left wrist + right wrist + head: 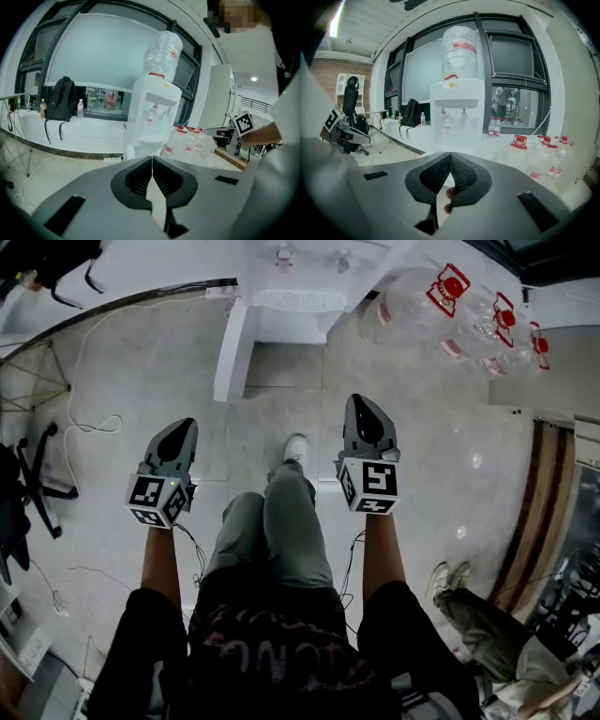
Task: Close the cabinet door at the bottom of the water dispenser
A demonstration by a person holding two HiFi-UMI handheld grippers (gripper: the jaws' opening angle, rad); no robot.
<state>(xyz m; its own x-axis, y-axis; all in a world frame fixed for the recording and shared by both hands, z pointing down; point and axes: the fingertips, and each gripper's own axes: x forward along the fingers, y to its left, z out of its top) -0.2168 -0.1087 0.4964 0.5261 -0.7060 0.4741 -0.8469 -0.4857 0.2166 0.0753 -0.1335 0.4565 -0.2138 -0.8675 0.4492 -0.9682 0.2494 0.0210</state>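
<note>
The white water dispenser (298, 282) stands at the top centre of the head view, with a clear bottle on top in the left gripper view (161, 51). Its bottom cabinet door (232, 351) is swung open and sticks out toward me on the left side. My left gripper (186, 424) and right gripper (359, 401) hang side by side over the floor, short of the dispenser, either side of my raised knee. Both point at the dispenser (457, 112). The left gripper's jaws (152, 158) meet with nothing between them, and so do the right's (450, 154).
Several empty red-capped water jugs (464, 306) lie right of the dispenser. A white cable (84, 381) and a folding stand (28, 390) are on the floor at left, with an office chair (28, 484). Another person's legs (487, 624) are at lower right. A backpack (61, 101) sits on the ledge.
</note>
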